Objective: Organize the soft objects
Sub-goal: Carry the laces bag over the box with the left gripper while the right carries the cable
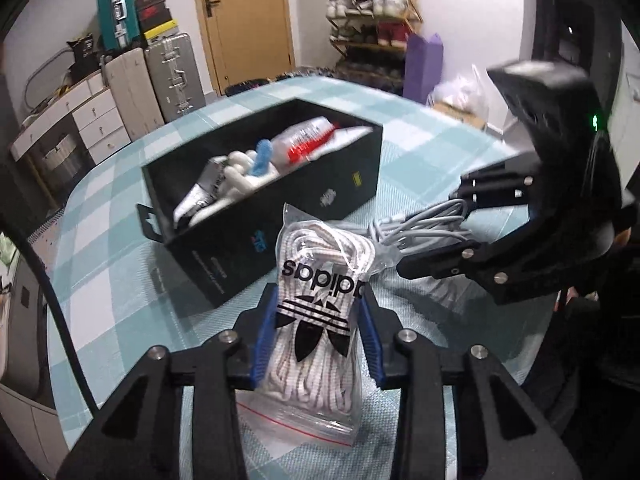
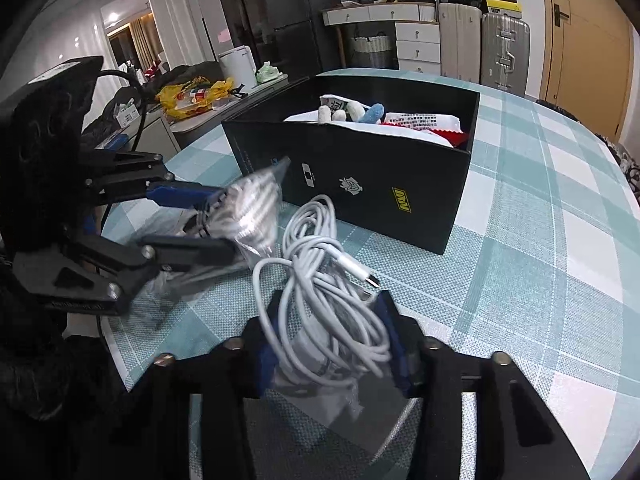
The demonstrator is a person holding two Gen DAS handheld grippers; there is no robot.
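Note:
My left gripper (image 1: 318,300) is shut on a clear zip bag of white shoelaces (image 1: 316,344) with an adidas logo, held above the table; it also shows in the right wrist view (image 2: 230,222), where the bag (image 2: 250,212) is blurred. My right gripper (image 2: 328,304) is shut on a coiled white cable (image 2: 324,280); in the left wrist view the right gripper (image 1: 436,236) holds the cable (image 1: 420,224) to the right of the bag. An open black box (image 1: 280,200) holds soft items and packets; it also shows in the right wrist view (image 2: 360,184), just beyond both grippers.
The table has a teal and white checked cloth (image 2: 560,240). Suitcases (image 1: 172,76), drawers (image 1: 88,120) and a door (image 1: 244,20) stand beyond the far edge. A shoe rack (image 1: 372,20) stands at the back right.

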